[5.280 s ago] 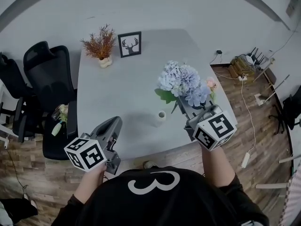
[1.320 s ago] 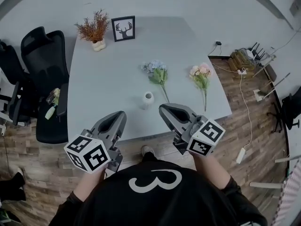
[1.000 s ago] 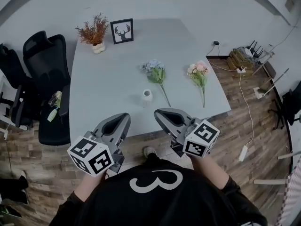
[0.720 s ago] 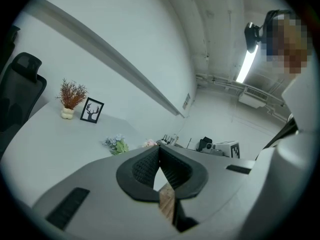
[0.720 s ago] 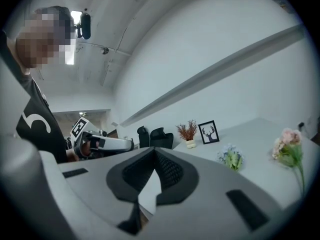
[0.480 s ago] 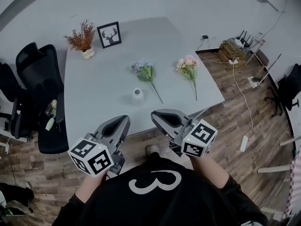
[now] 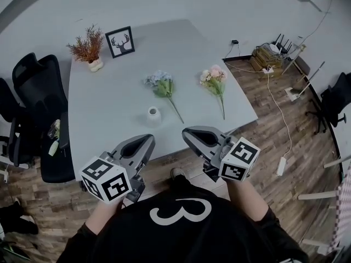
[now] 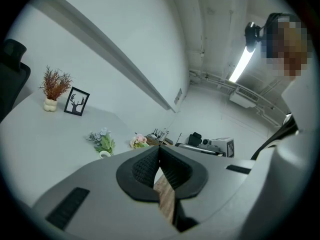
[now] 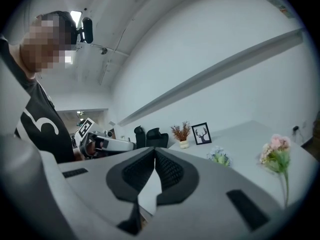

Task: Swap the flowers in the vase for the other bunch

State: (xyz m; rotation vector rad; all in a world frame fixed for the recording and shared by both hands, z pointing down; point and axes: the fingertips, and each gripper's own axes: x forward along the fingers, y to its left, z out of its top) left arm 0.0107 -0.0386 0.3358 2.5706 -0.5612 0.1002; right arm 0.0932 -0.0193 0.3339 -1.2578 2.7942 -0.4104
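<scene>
Plainly both are pressed shut on nothing: the left claw (image 8: 159, 154) and the right claw (image 9: 154, 156) hang at the near edge of the surface (image 7: 109, 92), short of the flowers. Beyond them the small white vase (image 7: 153, 115) stands with no stems in it. Near it lies the blue bunch (image 7: 159, 83), its thin stem angled toward the person; the pink bunch (image 7: 213, 79) lies well apart to the right. Either bunch is probably light, with soft, crushable heads. A pinch mid-stem, below the leaves, looks safest.
</scene>
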